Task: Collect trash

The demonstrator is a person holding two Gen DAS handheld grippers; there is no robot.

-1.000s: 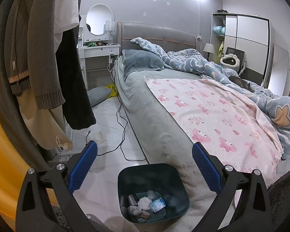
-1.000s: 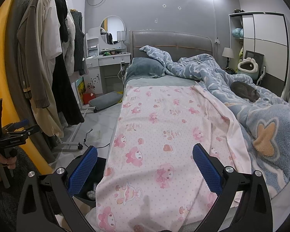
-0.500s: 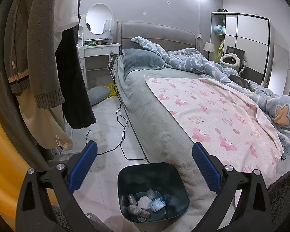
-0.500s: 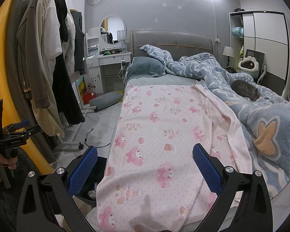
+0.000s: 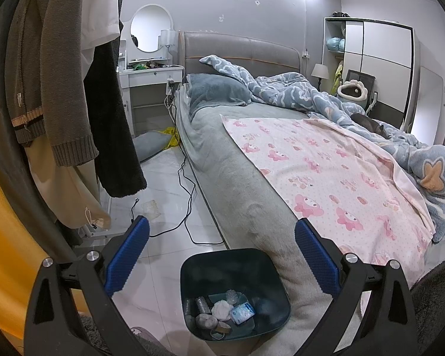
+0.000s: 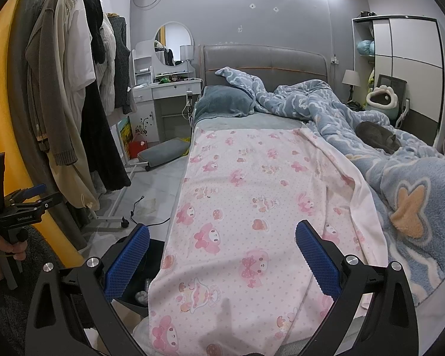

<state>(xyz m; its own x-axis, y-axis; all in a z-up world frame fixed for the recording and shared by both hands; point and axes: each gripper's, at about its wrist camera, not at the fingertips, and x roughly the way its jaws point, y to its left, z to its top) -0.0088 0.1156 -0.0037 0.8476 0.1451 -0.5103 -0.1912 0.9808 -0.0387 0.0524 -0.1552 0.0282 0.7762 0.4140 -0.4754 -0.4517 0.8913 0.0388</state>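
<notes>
A dark teal trash bin stands on the floor against the foot corner of the bed, holding several pieces of trash: crumpled tissue, wrappers, a small blue-white pack. My left gripper hangs open above the bin, with nothing between its blue pads. A scrap of paper lies on the tiles by a black cable. My right gripper is open over the pink patterned sheet, empty. The bin shows partly at the sheet's left edge in the right wrist view. A hand holds the left gripper's handle at far left.
Clothes hang on a wheeled rack at left. A black cable trails over the floor beside the bed. A grey cat lies on the blue blanket. A white vanity, a floor cushion and a wardrobe stand at the back.
</notes>
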